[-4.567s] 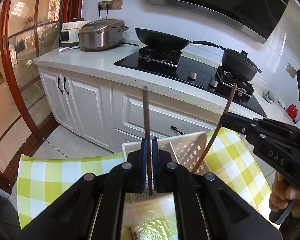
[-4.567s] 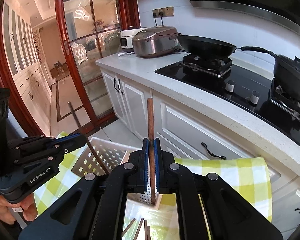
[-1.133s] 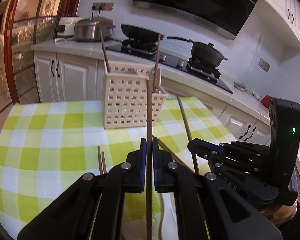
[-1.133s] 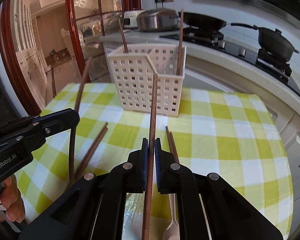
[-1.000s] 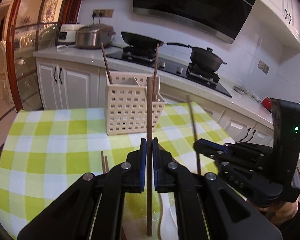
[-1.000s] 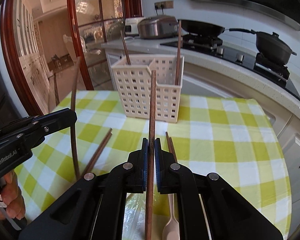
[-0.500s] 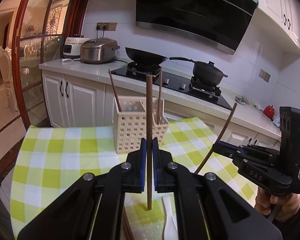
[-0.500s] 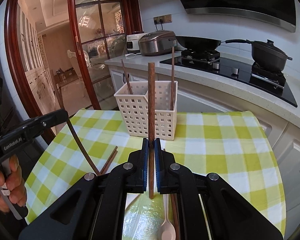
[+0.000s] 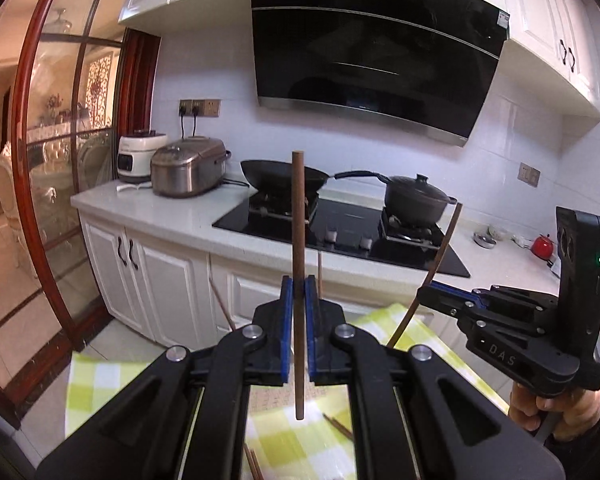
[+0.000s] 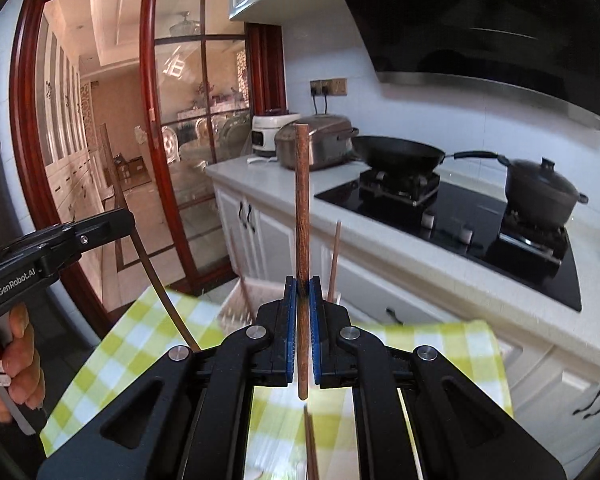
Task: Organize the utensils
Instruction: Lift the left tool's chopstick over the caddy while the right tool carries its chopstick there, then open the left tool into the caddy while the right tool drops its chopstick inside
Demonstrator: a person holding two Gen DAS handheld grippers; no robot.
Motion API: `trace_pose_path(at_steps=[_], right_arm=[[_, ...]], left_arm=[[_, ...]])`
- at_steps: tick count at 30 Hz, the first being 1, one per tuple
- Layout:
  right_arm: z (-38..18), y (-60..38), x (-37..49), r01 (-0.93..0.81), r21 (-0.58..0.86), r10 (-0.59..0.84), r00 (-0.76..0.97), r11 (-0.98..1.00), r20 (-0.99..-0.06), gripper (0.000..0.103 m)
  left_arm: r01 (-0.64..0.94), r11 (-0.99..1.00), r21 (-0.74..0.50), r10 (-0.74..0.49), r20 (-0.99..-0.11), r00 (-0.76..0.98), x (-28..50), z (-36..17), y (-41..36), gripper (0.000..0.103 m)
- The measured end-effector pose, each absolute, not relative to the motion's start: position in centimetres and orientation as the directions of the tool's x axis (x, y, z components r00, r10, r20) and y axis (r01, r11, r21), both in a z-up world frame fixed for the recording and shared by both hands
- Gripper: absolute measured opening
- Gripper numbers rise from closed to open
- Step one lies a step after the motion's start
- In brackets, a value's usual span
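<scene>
My left gripper [image 9: 299, 292] is shut on a brown chopstick [image 9: 298, 220] that stands upright between its blue pads. My right gripper [image 10: 302, 292] is shut on another brown chopstick [image 10: 301, 200], also upright. Each gripper shows in the other's view: the right one [image 9: 428, 292] with its chopstick [image 9: 440, 256], the left one [image 10: 120, 220] with its chopstick [image 10: 156, 280]. The white slotted utensil basket [image 10: 236, 304] is mostly hidden behind my fingers; two chopsticks [image 10: 333, 256] stick up from it. Both grippers are raised above the table near the basket.
A yellow-green checked cloth [image 10: 140, 336] covers the table, with loose chopsticks [image 9: 338, 426] lying on it. Behind are a white counter [image 9: 188, 212], a black hob with a wok [image 9: 280, 174] and a pot [image 9: 414, 198], a rice cooker [image 9: 188, 168], and a red-framed glass door [image 10: 148, 120].
Both grippers have risen and tilted up, each still holding its chopstick. The basket and table have dropped low in both views and sit closer beneath the fingers.
</scene>
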State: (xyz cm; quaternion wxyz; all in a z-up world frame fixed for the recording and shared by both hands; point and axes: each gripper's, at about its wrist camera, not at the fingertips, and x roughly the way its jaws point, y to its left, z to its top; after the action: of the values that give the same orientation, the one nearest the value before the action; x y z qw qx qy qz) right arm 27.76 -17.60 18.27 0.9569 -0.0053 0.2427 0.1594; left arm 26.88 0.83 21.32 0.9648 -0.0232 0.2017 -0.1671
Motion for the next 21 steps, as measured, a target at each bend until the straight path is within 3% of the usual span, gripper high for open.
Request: trace_pose_path(at_steps=[11,21], right_arm=[[18.3,-16.0,34.3,-0.289,0.087,0.295,0.830,0.953,-0.474,0.007],[13.8,-15.5,37.0,-0.275,0.109,0.287,0.776,0.955,-0.562,0.007]], left_arm=[[0.234,0.965,-0.117,-0.261,-0.374,0.890,34.3,22.6,0.6,0.006],[0.198,0.967,-0.160,-0.249,-0.429,0.868,38.1,16.0,0.2,0.006]])
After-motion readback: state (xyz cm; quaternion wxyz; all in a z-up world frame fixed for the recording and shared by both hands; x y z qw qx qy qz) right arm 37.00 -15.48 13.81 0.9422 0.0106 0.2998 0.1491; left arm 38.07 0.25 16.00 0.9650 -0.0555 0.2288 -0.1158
